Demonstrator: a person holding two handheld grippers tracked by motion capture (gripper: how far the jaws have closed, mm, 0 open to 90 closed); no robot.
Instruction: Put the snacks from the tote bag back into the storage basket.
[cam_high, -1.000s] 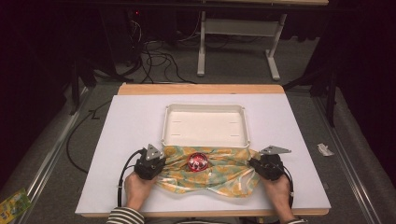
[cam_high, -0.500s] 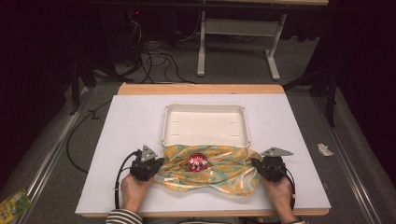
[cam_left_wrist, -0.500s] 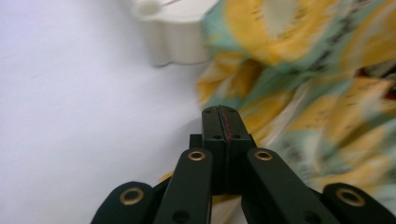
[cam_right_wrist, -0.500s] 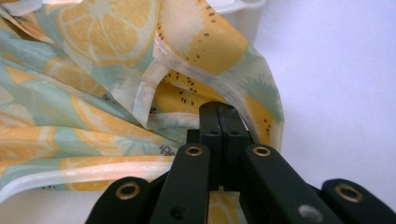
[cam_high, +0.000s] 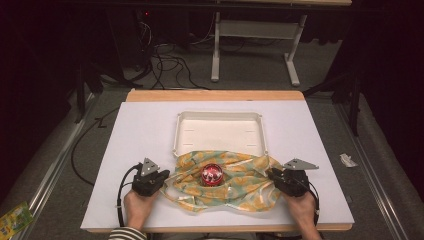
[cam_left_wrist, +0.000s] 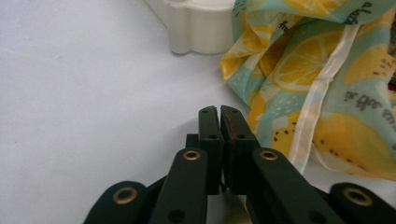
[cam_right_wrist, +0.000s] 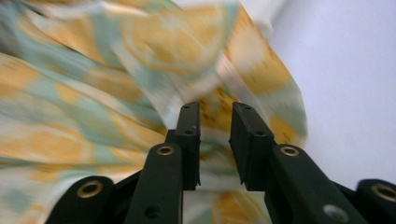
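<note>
Items, left to right, placed against the tray (cam_high: 218, 116):

1. Your left hand (cam_high: 136, 207): it comes in from the table's near edge, left of the tray's near-left corner, palm down over the gripper body with the wrist low. The left gripper (cam_high: 161, 178) lies level and points right toward the cloth (cam_high: 227, 192). Its jaws have just eased apart by a sliver, yet in the left gripper view (cam_left_wrist: 219, 112) they stand all but together, clenched on nothing, just beside the cloth's white hem.

2. Cloth: lemon print, spread and rumpled on the table in front of the tray, its far edge lapping over the tray's near rim.

3. Ball (cam_high: 211, 174): red and shiny, resting on the cloth's middle, just in front of the tray.

4. Your right hand (cam_high: 301, 210): at the near edge, right of the tray's near-right corner, mirrored pose. The right gripper (cam_high: 270, 173) points left at the cloth's right edge. Its jaws have just been opening; in the right gripper view (cam_right_wrist: 215, 112) a gap shows between them, cloth lying in and beyond it, released.
</note>
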